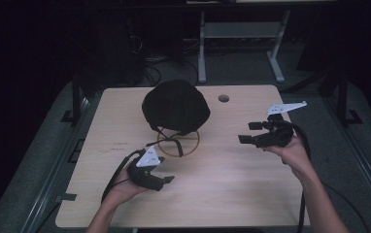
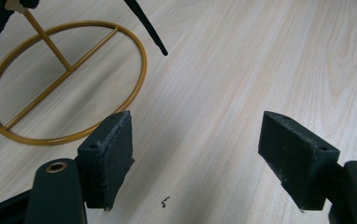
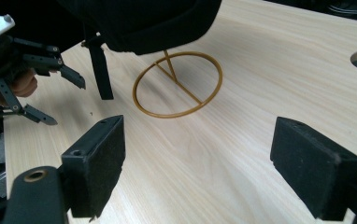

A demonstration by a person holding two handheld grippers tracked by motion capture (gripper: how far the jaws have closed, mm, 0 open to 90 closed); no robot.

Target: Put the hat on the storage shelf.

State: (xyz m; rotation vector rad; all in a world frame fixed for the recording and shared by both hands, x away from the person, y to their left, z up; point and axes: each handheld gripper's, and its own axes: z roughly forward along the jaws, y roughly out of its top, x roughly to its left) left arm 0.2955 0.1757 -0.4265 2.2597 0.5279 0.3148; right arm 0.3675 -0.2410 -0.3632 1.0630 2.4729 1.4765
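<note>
Black fabric cap (image 1: 176,105) perched on thin gold wire stand with ring base (image 1: 178,143), mid pale wooden table (image 1: 232,189). Left tongs (image 1: 164,180) spread, empty, just near ring. Right tongs (image 1: 251,132) spread, empty, well right of cap.

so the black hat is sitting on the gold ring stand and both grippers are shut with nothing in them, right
Not quite. The black hat does sit on the gold ring stand, and nothing is in the grippers, but both are open. The left gripper view shows the left gripper with its jaws wide apart, and the right gripper view shows the same of the right gripper.
</note>
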